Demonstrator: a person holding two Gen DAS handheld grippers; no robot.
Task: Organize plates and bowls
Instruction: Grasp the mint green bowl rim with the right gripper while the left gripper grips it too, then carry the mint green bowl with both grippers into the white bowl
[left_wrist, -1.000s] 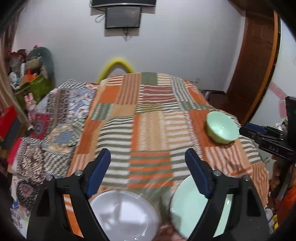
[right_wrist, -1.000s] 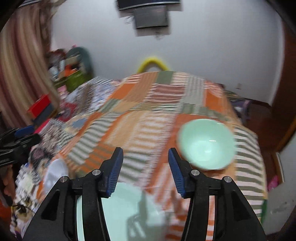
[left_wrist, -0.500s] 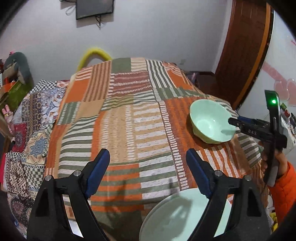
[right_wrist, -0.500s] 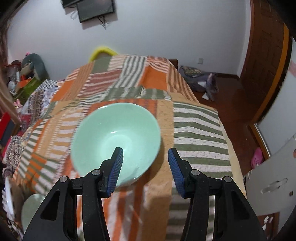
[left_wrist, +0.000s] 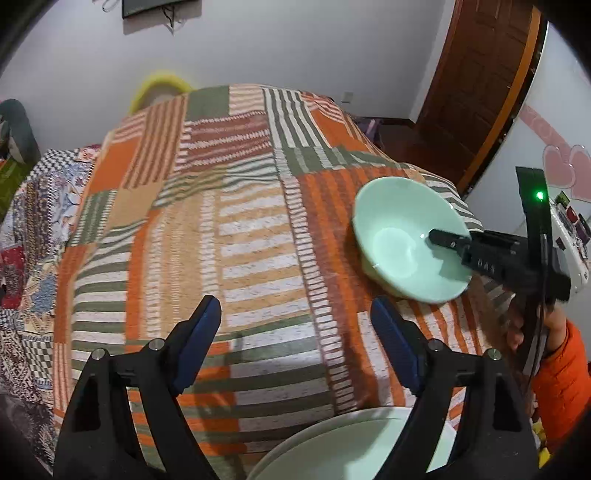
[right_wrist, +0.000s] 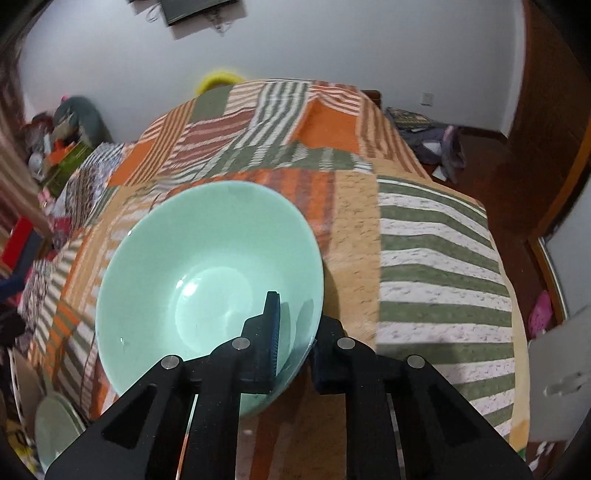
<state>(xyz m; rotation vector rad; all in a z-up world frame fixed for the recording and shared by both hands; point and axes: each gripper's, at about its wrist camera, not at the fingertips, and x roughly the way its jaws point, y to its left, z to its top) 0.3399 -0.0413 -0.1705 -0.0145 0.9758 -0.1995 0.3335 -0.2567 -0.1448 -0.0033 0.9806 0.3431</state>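
Observation:
A mint-green bowl (right_wrist: 207, 280) sits on the striped patchwork cloth at the table's right side. My right gripper (right_wrist: 295, 343) is shut on the bowl's near rim, one finger inside and one outside. The bowl (left_wrist: 402, 236) and my right gripper (left_wrist: 454, 242) also show in the left wrist view, at the right. My left gripper (left_wrist: 295, 332) is open and empty, held above the cloth. A mint-green plate (left_wrist: 351, 446) lies just below it at the near edge; the same plate (right_wrist: 55, 428) shows at the lower left of the right wrist view.
The patchwork cloth (left_wrist: 240, 221) covers the table. A yellow chair back (left_wrist: 162, 85) stands at the far end. Cluttered shelves and boxes (right_wrist: 59, 147) are to the left, a wooden door (left_wrist: 480, 81) to the right.
My right gripper has moved onto the bowl and closed on its near rim. My left gripper has drifted to the right, and the white plate has left its view.

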